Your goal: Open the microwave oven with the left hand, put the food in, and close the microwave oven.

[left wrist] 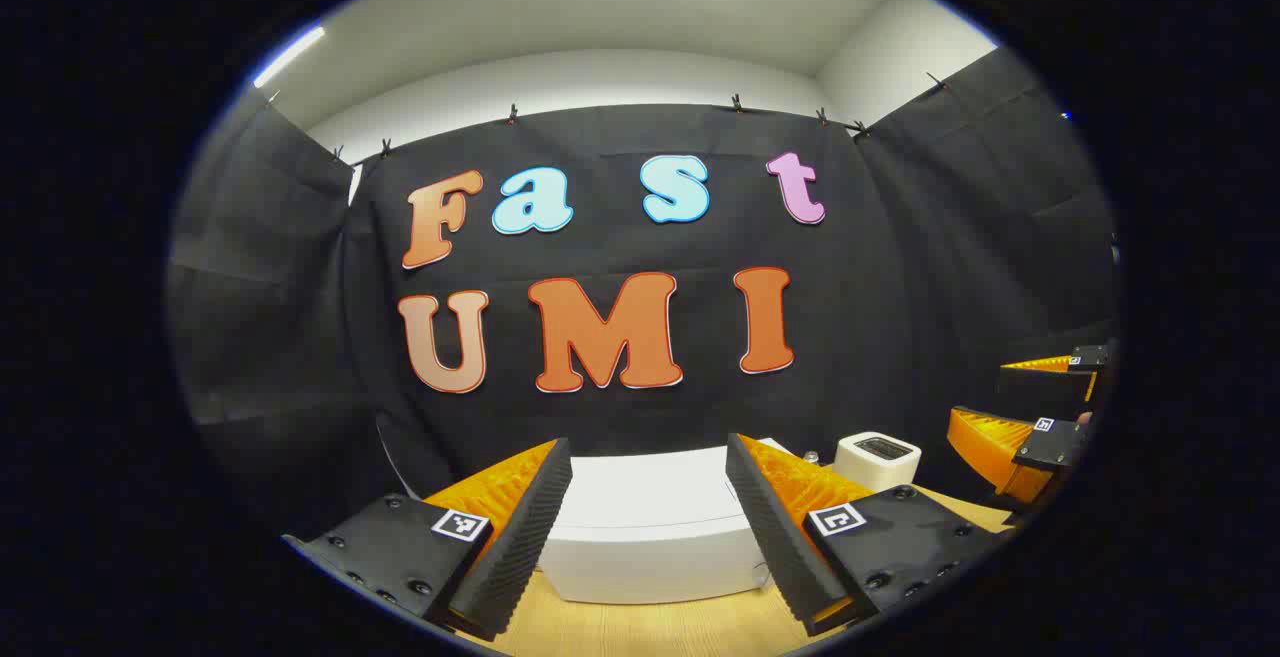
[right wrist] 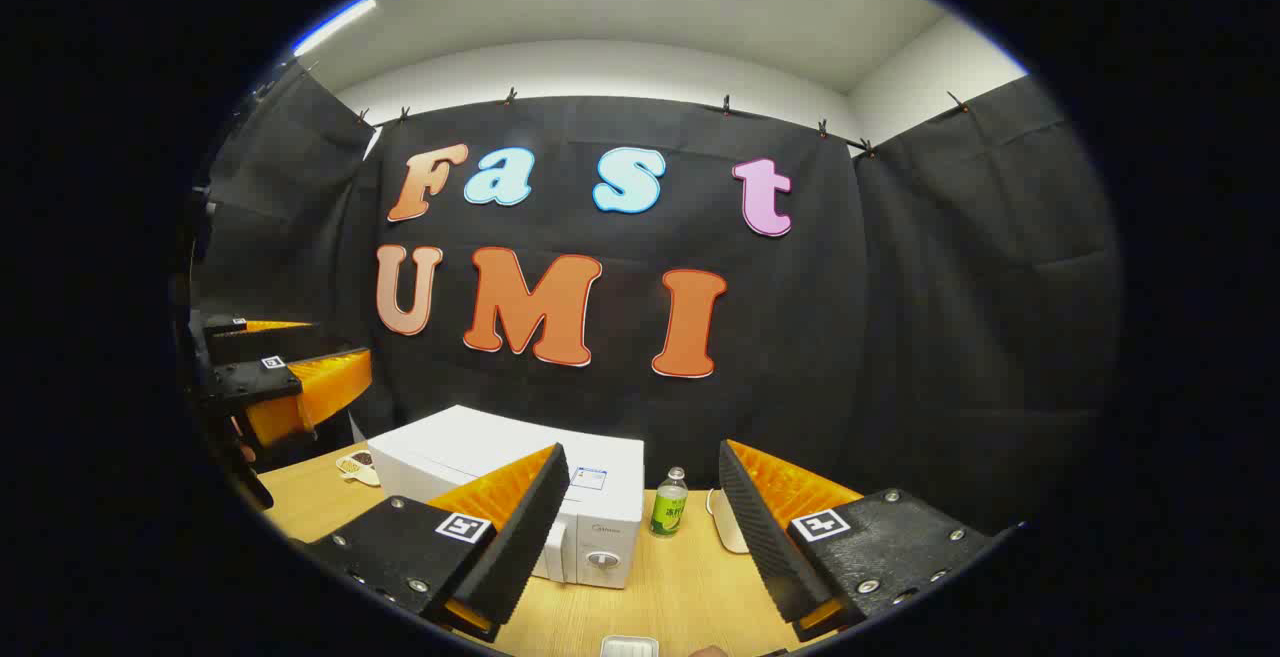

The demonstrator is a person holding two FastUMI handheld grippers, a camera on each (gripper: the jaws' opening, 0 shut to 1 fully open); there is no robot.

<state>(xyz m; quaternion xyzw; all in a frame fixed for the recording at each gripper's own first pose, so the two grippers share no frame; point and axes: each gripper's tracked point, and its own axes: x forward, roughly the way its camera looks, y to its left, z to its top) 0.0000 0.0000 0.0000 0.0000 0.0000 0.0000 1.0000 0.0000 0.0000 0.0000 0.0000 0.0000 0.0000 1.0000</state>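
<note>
Left gripper (left wrist: pixel 648 527) raised above wooden table (left wrist: pixel 650 627), fingers spread wide apart, nothing between them. Ridged black pads (left wrist: pixel 515 537) facing inward, orange backing behind, square marker on each black mount. White microwave oven (left wrist: pixel 650 527) directly ahead, seen between the fingers from above its top; door state cannot be told. Small white boxlike appliance (left wrist: pixel 877 457) with dark top slot to the right of the oven, apart from it. Right gripper (left wrist: pixel 1035 407) at far right edge, orange-and-black fingers apart, clear of the table items.
</note>
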